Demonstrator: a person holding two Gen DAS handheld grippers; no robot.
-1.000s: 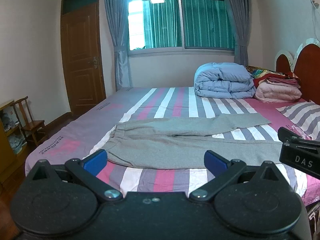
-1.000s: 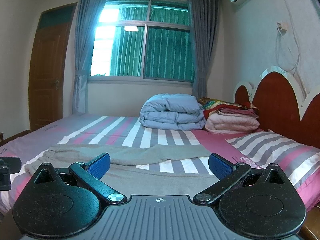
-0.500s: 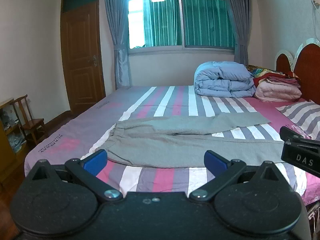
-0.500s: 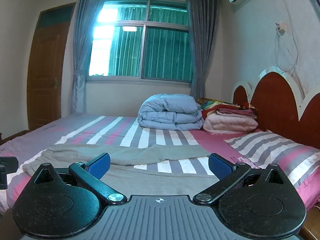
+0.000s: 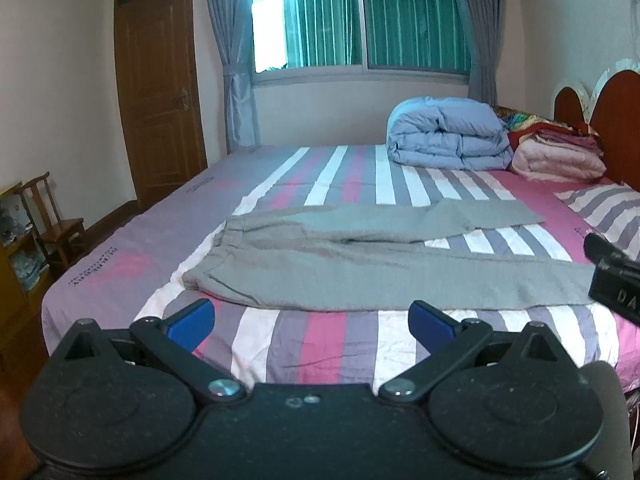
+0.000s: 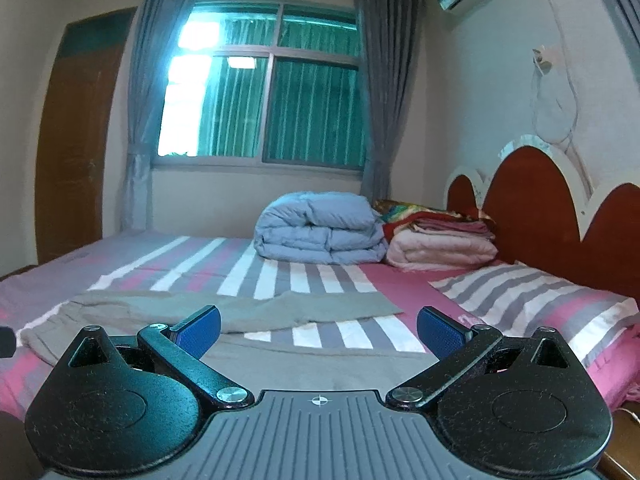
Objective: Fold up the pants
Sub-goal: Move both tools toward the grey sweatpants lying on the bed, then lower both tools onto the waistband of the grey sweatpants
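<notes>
Grey pants [image 5: 360, 264] lie spread lengthwise across the striped bed [image 5: 320, 344], waistband leftward just beyond the left gripper [image 5: 312, 320], cuffs rightward before the right gripper [image 6: 318, 330], both with fingers spread apart, holding nothing, striped sheet bare around.

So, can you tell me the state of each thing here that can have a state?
left gripper: open, holds nothing
right gripper: open, holds nothing
gray pants: spread flat on the bed, legs apart, not yet folded
blue quilt: folded
pink blanket: folded
door: closed
gray curtains: drawn aside, tied
</notes>
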